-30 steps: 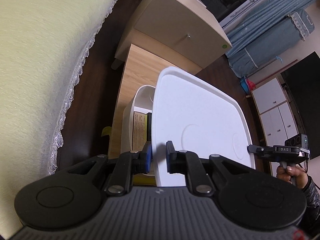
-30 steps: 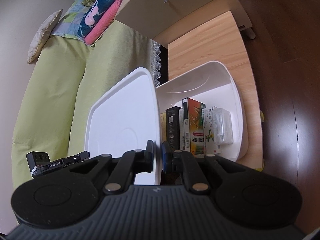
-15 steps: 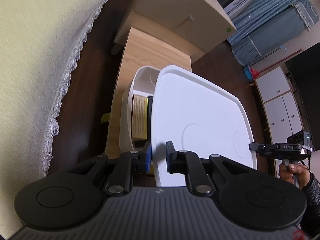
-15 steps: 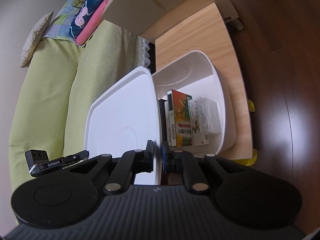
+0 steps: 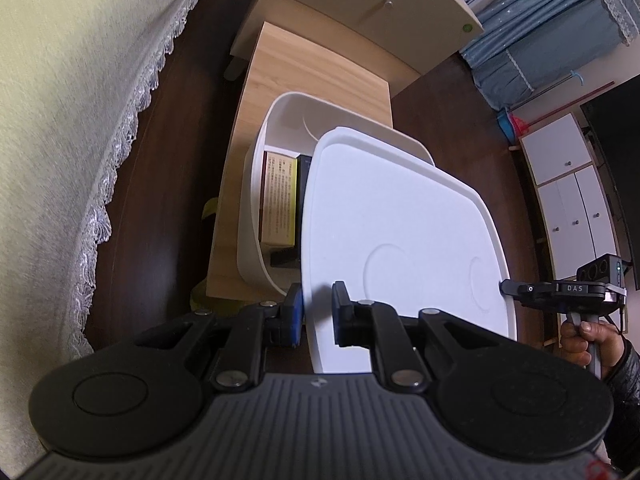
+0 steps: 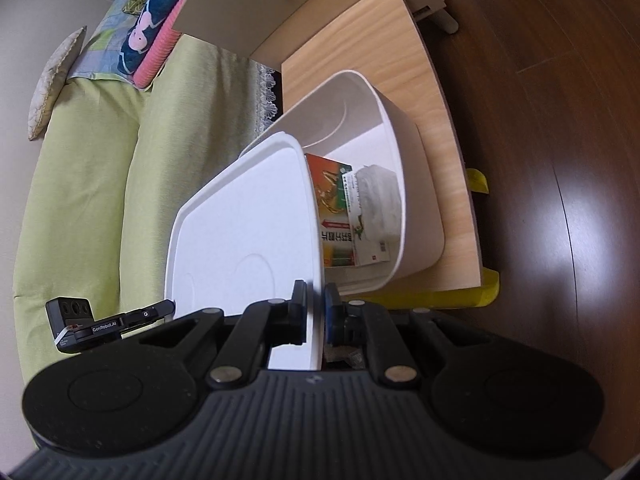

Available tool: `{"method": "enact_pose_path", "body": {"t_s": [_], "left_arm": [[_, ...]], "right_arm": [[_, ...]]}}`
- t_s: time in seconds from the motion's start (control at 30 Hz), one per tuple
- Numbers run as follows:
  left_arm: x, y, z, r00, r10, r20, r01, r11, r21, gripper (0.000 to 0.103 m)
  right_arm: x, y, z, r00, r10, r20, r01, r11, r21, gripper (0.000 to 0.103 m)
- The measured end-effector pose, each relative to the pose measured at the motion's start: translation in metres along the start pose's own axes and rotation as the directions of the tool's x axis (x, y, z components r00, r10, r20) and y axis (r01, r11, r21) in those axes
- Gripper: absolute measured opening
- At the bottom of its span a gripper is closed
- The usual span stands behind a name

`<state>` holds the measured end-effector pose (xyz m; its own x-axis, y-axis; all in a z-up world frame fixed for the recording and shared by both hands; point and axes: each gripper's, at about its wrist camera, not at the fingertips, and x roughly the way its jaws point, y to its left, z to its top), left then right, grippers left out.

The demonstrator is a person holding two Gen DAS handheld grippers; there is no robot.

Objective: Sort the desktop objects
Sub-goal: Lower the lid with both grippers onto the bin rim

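Observation:
A white lid (image 5: 396, 236) hangs in the air over a white storage box (image 5: 256, 208) on a small wooden table (image 5: 320, 64). My left gripper (image 5: 317, 307) is shut on one edge of the lid. On the opposite edge my right gripper (image 6: 316, 304) is shut on the lid (image 6: 248, 224). Inside the box (image 6: 416, 200) stand several medicine cartons (image 6: 340, 216) and a clear wrapped pack (image 6: 380, 196). In the left wrist view a yellow-brown carton (image 5: 280, 196) shows beside the lid; the lid hides the others.
A bed with a green cover and lace trim (image 5: 72, 120) runs along one side of the table. A beige cabinet (image 5: 360, 4) stands at the table's far end. Dark wooden floor (image 6: 560, 160) surrounds the table. A hand (image 5: 588, 340) holds the right gripper's handle.
Both grippers have lifted and drawn back with the lid, so the box and table look smaller and farther. More of the box's far end is uncovered now.

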<state>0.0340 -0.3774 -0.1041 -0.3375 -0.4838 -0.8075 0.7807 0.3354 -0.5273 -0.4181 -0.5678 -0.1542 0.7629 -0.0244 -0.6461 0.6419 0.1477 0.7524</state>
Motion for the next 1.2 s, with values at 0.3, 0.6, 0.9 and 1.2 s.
{"method": "enact_pose_path", "body": {"t_s": [0.3, 0.6, 0.9, 1.2], "left_arm": [[0.007, -0.001, -0.006, 1.000, 0.002, -0.022, -0.002, 1.000, -0.006, 0.015], [0.011, -0.001, -0.008, 0.999, 0.008, -0.032, -0.009, 1.000, -0.007, 0.015], [0.012, 0.001, -0.010, 0.999, 0.013, -0.039, -0.013, 1.000, -0.009, 0.015], [0.011, 0.002, -0.010, 0.999, 0.014, -0.045, -0.014, 1.000, -0.006, 0.015]], "right_arm": [[0.002, -0.010, -0.001, 1.000, -0.007, -0.016, 0.007, 1.000, 0.012, 0.008], [0.004, -0.012, 0.001, 0.999, -0.022, -0.026, 0.022, 1.000, 0.007, 0.008], [0.006, -0.013, 0.008, 0.999, -0.023, -0.036, 0.023, 1.000, -0.002, 0.009], [0.008, -0.013, 0.003, 0.999, -0.028, -0.038, 0.028, 1.000, 0.002, 0.009]]}}
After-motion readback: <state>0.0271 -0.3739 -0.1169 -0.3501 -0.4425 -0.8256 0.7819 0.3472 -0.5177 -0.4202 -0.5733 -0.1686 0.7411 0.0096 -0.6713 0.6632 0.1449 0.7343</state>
